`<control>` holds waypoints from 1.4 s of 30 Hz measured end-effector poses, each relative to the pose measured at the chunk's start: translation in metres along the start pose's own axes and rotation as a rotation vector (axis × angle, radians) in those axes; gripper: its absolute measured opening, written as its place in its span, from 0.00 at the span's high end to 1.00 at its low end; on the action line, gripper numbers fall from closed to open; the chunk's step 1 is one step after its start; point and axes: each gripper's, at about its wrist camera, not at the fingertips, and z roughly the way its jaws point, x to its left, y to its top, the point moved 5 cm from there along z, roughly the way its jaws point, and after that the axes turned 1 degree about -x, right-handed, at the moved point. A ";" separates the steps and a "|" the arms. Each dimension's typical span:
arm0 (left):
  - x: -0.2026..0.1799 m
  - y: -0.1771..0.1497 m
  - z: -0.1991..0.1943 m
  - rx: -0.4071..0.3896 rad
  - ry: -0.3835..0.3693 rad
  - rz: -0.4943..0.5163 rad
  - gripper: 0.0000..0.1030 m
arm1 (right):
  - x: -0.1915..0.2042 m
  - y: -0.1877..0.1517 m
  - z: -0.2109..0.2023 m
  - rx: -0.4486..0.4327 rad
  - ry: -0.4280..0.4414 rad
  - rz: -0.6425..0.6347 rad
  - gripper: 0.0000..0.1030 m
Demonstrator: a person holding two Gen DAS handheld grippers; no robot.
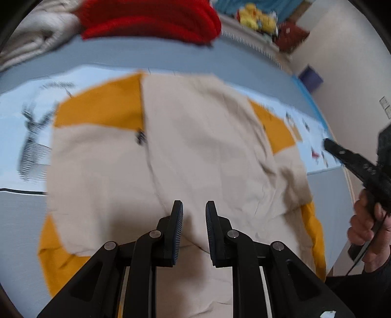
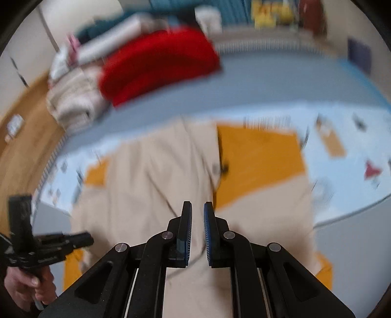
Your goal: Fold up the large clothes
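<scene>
A large beige garment [image 1: 195,146] with mustard-yellow panels lies flattened on a light blue printed sheet [image 1: 24,102]. My left gripper [image 1: 194,204] hovers above its near part, pointing steeply down; the jaws stand a narrow gap apart with nothing between them. In the right wrist view the same garment [image 2: 146,183] lies below my right gripper [image 2: 198,204], whose blue pads are also slightly apart and empty. Each view shows the other gripper held in a hand: the right one [image 1: 327,143] at the right edge, the left one [image 2: 89,238] at the lower left. Both pictures are blurred.
A folded red cloth [image 1: 151,19] and a folded cream knit [image 1: 31,41] lie at the back of the grey bed [image 1: 171,61]. Yellow toys [image 1: 254,17] stand beyond. The sheet [image 2: 342,151] extends right. Wooden floor [image 2: 22,137] is at the left, a wall [image 1: 342,61] at the right.
</scene>
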 end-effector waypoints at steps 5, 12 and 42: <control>0.005 -0.010 -0.058 -0.132 0.047 0.034 0.84 | 0.011 0.014 -0.063 -0.163 0.019 -0.033 0.89; -0.009 -0.046 -0.131 -0.243 0.097 0.033 0.84 | 0.016 -0.011 -0.164 -0.271 0.008 -0.103 0.89; 0.097 -0.260 -0.096 0.271 0.269 -0.268 0.81 | -0.166 -0.263 -0.205 0.274 -0.254 0.109 0.89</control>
